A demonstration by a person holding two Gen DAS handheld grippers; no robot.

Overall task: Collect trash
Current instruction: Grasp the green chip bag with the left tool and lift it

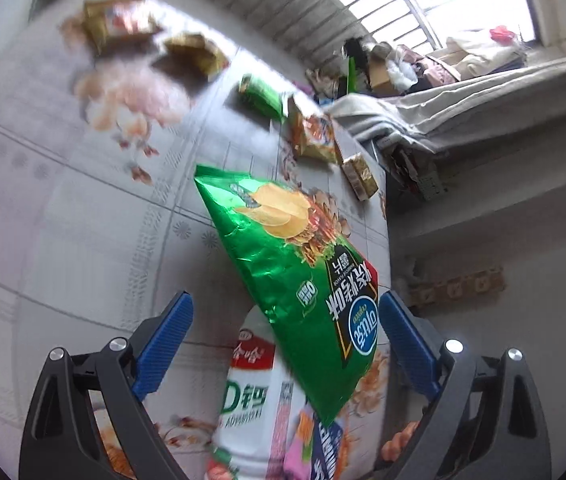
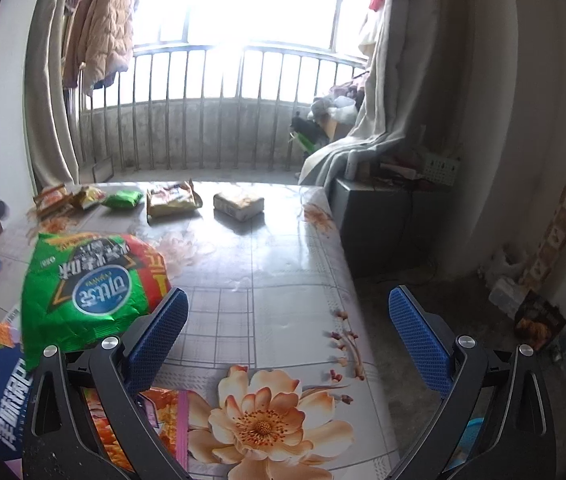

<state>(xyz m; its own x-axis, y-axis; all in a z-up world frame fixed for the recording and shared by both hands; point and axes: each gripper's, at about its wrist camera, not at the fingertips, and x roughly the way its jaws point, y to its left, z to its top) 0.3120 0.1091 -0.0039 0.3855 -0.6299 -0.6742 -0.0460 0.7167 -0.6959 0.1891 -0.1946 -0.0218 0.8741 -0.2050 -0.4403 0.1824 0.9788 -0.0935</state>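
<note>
My left gripper [image 1: 285, 320] is spread wide, its blue pads on either side of the shiny green foil chip bag [image 1: 295, 276] but gripping nothing; whether the bag touches a pad I cannot tell; under it lie a white milk bottle with a red-and-green label [image 1: 249, 396] and a dark blue snack packet [image 1: 327, 448]. My right gripper [image 2: 287, 320] is also open and empty over the floral plastic tablecloth [image 2: 267, 272]; more wrappers — a small green packet [image 2: 123, 199], a yellow bag [image 2: 171, 200], a pale wrapped block [image 2: 238, 205] — sit along the table's far edge.
</note>
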